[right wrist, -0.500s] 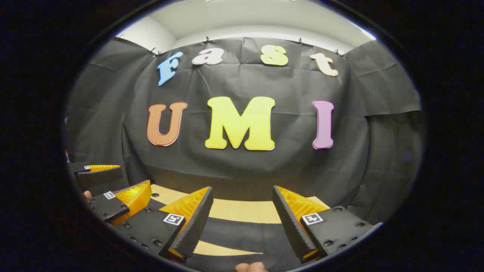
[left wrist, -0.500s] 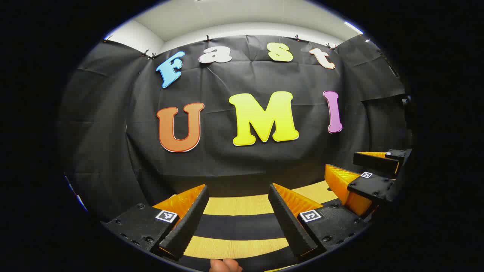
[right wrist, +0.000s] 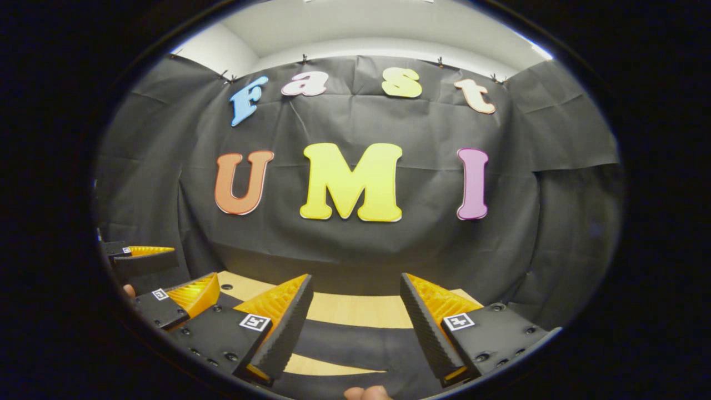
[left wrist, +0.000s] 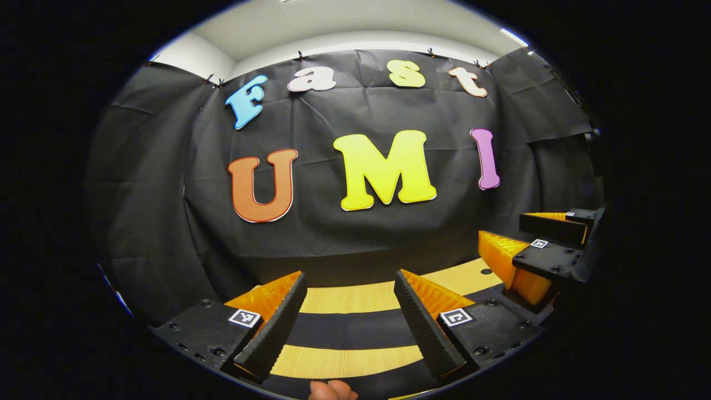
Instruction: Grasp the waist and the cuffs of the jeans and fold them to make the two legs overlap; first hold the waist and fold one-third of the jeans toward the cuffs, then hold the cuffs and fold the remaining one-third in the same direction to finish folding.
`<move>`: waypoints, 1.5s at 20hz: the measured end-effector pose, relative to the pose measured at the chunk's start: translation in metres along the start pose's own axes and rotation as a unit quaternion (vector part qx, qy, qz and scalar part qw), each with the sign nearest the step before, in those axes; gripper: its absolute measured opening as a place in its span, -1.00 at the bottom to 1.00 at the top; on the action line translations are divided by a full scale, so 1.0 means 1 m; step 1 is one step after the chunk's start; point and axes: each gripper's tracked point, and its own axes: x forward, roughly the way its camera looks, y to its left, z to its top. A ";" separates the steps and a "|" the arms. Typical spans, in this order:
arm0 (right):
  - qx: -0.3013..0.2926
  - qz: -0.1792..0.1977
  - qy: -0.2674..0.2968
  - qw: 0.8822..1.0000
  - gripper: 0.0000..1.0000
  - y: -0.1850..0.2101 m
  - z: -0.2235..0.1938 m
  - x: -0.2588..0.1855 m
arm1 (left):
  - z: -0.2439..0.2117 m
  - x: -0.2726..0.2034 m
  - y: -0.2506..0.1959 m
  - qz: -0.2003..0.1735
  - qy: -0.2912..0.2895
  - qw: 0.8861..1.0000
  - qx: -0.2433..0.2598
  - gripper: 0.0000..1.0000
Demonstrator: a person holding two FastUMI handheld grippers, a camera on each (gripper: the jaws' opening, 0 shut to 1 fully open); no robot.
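Black cloth hangs all across the back of the booth, pinned up under a pale ceiling, and below it runs a light wooden table [left wrist: 355, 300] with dark bands lying across it.

Left tongs [left wrist: 350, 316] first: both fingers are spread wide, nothing between them, held level just above the table and pointed straight at the cloth wall. Between the fingers you can see a dark band of material [left wrist: 350, 330] stretched across the wood, with pale wood showing beyond it and before it. Whether that dark material is the jeans, I cannot tell from this angle. At the very bottom edge of the left gripper view, a fingertip [left wrist: 332, 390] of the person peeks in.

Over to the right tongs [right wrist: 355, 319]: also gaping open, gripping nothing, hovering low over the table and facing the wall. Dark material [right wrist: 355, 344] lies under and between these fingers too, with a sliver of wood nearer the camera and more wood behind. A fingertip [right wrist: 366, 393] shows at the bottom edge here as well.

Moving outward, the two tongs sit side by side, near one another. In the left gripper view the right tongs appear off to the right edge, fingers apart; in the right gripper view the left tongs appear at the left edge, also parted.
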 end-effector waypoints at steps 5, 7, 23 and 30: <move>-0.002 0.007 -0.006 1.000 0.90 0.006 0.003 0.000 | -0.001 0.000 0.006 0.007 0.000 1.000 -0.004 1.00; -0.003 0.009 -0.006 1.000 0.90 0.008 0.003 0.001 | 0.000 -0.001 0.009 0.011 -0.001 1.000 -0.005 1.00; -0.028 -0.011 0.026 0.999 0.90 -0.042 -0.027 -0.012 | -0.086 -0.062 0.072 0.055 0.152 0.974 -0.161 1.00; -0.045 -0.050 0.082 0.994 0.94 -0.100 -0.063 -0.033 | -0.203 -0.147 0.100 0.145 0.337 0.795 -0.484 0.99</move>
